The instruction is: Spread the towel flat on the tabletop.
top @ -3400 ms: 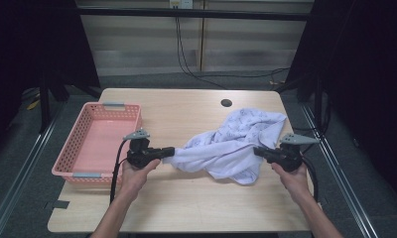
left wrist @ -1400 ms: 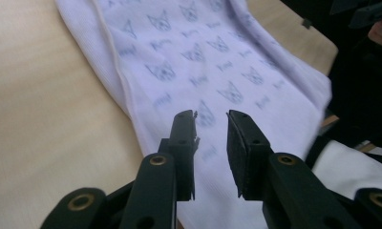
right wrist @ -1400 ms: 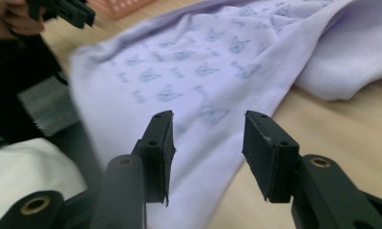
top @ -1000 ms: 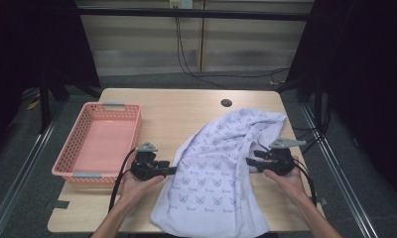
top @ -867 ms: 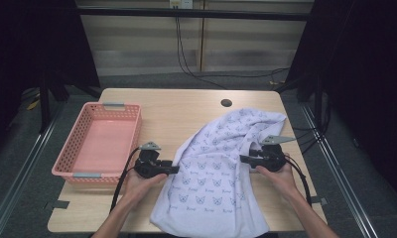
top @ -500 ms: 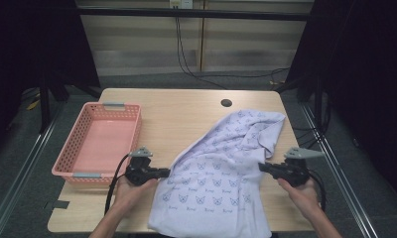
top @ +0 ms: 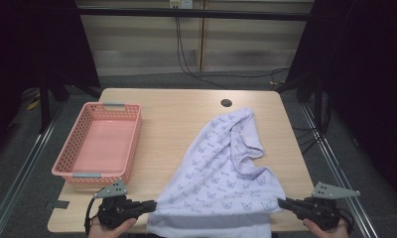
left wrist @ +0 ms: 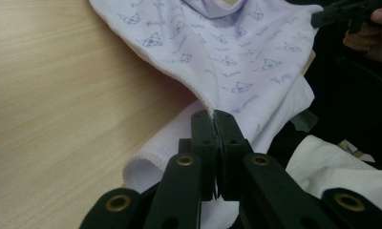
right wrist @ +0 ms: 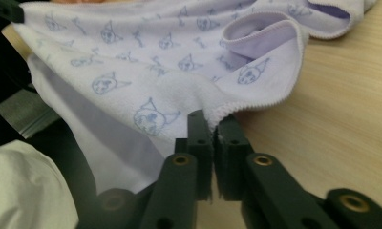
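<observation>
pulled wider and nearer table edge since 0.5 s ago | left gripper (top: 149, 205) and right gripper (top: 284, 203) each pinching a hem corner of lilac towel (top: 221, 173) | draped over front of table (top: 176, 114) | step: spreading flat | next: fold, then pink basket (top: 98, 144)

Premises: a recording lab or test bay, not a home. 1 plain wooden table (top: 176, 119) with a round cable port (top: 226, 103) stands on grey floor between metal rails (top: 23, 168). Black curtains (top: 37, 44) close off both sides. Loose cables (top: 186, 54) hang down a panelled back wall (top: 137, 44) and trail along the floor. A black bar (top: 196, 13) crosses overhead.
</observation>
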A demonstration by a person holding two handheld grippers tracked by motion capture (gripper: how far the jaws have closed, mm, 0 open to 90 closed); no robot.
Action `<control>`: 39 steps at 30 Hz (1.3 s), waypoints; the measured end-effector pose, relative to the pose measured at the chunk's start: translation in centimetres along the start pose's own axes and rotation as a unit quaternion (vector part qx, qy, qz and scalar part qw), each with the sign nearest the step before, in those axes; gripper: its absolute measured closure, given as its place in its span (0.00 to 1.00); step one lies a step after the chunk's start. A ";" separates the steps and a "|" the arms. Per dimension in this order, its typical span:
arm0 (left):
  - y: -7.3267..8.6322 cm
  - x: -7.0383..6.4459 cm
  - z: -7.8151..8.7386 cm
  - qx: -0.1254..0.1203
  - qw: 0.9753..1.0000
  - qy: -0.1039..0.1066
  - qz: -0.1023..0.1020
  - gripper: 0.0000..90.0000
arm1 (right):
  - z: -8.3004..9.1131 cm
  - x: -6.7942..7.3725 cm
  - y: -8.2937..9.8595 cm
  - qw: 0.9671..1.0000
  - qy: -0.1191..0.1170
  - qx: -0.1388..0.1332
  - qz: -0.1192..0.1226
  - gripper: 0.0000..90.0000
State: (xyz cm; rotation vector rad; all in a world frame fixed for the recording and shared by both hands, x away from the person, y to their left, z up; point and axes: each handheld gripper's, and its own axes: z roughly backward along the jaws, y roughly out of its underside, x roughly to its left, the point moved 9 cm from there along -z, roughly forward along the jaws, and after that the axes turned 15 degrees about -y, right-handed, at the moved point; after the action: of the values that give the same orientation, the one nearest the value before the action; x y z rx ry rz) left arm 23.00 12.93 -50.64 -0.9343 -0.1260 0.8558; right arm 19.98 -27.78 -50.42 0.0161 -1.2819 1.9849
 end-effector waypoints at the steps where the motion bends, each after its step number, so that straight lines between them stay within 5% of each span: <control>1: 0.0 0.1 -0.3 0.003 1.000 0.001 0.002 0.91 | 0.0 -0.1 0.1 1.000 0.003 0.003 0.004 0.82; 4: -0.7 0.8 -1.1 0.004 1.000 -0.015 -0.004 0.82 | 0.0 -0.8 0.0 1.000 0.016 0.006 0.007 0.71; 8: -2.3 1.0 -2.6 0.005 1.000 -0.009 -0.020 0.77 | -0.3 -1.7 -1.2 0.999 0.034 0.001 0.010 0.58; 11: -3.2 0.7 -5.3 0.025 0.998 0.003 -0.053 0.77 | -0.7 -2.1 -2.8 0.999 0.038 -0.016 0.021 0.56; 18: -4.3 0.6 -9.8 0.057 0.996 0.020 -0.067 0.82 | -1.9 -2.0 -5.8 0.998 0.023 -0.038 0.037 0.55; 23: -3.3 1.3 -10.7 0.067 0.995 0.018 -0.065 0.81 | -5.9 -2.3 -4.1 0.999 -0.017 0.003 0.035 0.61; 28: -2.6 1.4 -11.2 0.077 0.993 -0.012 -0.088 0.72 | -8.5 -3.7 -2.7 0.997 -0.013 0.070 0.031 0.53; 30: -2.4 1.3 -11.2 0.073 0.991 -0.030 -0.107 0.75 | -9.3 -4.2 -2.2 0.994 -0.004 0.096 0.042 0.51; 33: -1.8 1.0 -10.7 0.081 0.991 -0.024 -0.107 0.88 | -10.2 -4.3 -1.2 0.991 -0.003 0.123 0.052 0.51; 37: -0.8 0.3 -9.7 0.091 0.990 -0.012 -0.108 0.98 | -10.0 -3.6 -0.8 0.989 0.004 0.134 0.066 0.72; 39: -0.4 0.1 -9.3 0.097 0.989 -0.015 -0.108 0.98 | -10.0 -3.2 -0.6 0.989 -0.012 0.130 0.066 0.81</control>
State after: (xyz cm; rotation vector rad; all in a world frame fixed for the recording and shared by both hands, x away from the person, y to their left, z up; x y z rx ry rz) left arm 27.43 6.80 -56.06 -0.7114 -0.1644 0.6685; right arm 26.36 -21.72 -56.15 0.0845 -1.0536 2.2604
